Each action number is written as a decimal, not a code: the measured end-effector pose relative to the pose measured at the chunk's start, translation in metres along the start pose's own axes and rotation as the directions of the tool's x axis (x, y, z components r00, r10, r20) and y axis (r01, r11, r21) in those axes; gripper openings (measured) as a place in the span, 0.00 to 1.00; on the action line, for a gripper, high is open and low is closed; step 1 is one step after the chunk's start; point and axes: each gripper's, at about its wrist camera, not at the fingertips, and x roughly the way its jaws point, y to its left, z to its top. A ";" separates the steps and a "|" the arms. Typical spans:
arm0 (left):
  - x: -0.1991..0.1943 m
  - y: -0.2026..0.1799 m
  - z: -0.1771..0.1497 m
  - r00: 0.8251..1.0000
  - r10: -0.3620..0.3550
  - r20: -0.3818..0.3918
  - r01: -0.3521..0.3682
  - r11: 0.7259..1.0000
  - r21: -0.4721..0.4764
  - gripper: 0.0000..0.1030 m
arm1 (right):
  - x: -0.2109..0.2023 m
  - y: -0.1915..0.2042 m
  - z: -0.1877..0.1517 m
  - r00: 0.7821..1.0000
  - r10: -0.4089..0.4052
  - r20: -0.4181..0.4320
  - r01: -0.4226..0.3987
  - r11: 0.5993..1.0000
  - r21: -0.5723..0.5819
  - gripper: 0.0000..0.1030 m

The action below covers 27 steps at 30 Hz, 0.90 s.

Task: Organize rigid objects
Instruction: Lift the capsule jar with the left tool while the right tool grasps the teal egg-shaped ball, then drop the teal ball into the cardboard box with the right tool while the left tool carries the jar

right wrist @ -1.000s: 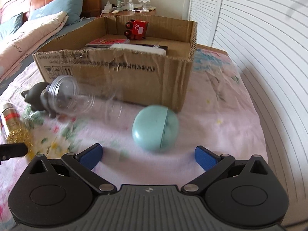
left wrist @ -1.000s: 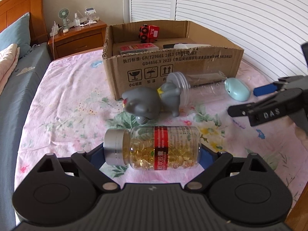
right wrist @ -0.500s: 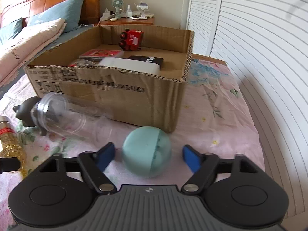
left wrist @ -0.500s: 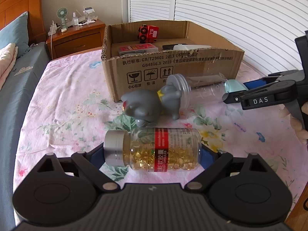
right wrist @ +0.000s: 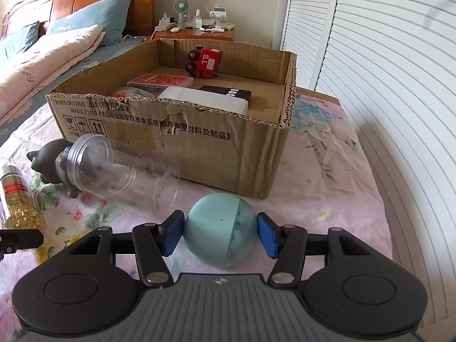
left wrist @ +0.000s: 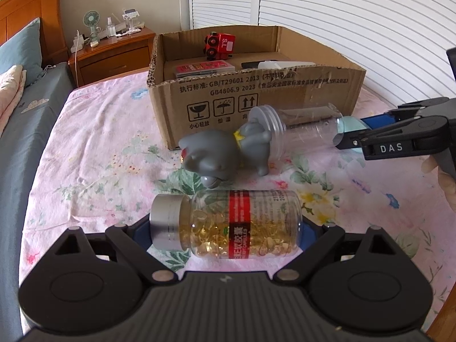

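My left gripper (left wrist: 225, 229) is shut on a clear capsule bottle (left wrist: 228, 223) with a silver cap and red label, held crosswise. My right gripper (right wrist: 219, 232) is shut on a teal ball (right wrist: 219, 233), its blue pads against both sides; it also shows in the left wrist view (left wrist: 367, 134). A grey toy figure (left wrist: 219, 155) and an empty clear jar (left wrist: 302, 131) lie on the floral bedspread in front of an open cardboard box (right wrist: 236, 154). The box holds a red toy train (right wrist: 203, 61), a red card case, a white bottle and a black device.
A wooden nightstand (left wrist: 114, 54) with a small fan stands behind the box. Pillows and a wooden headboard (right wrist: 77, 2) are at the left. White louvred doors (right wrist: 384, 71) run along the right, close to the bed's edge.
My right gripper moved forward around the teal ball and closed its pads onto it. My left gripper kept hold of the capsule bottle with little movement.
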 end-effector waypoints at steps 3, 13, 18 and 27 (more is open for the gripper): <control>0.000 0.001 0.001 1.000 0.002 -0.013 -0.002 1.000 -0.001 0.90 | -0.001 0.000 0.001 1.000 -0.006 -0.008 0.006 1.000 -0.001 0.57; -0.016 0.006 0.009 0.998 -0.016 -0.062 0.019 0.999 0.050 0.90 | -0.023 0.003 -0.009 0.999 0.013 -0.050 -0.017 0.996 -0.086 0.56; -0.036 0.005 0.024 0.997 -0.040 -0.064 0.047 0.994 0.096 0.90 | -0.043 0.003 -0.008 0.998 0.029 -0.051 -0.036 0.988 -0.147 0.56; -0.059 0.001 0.068 0.998 -0.065 -0.009 0.066 0.986 0.152 0.90 | -0.086 0.006 0.024 0.997 0.071 0.025 -0.064 0.974 -0.218 0.56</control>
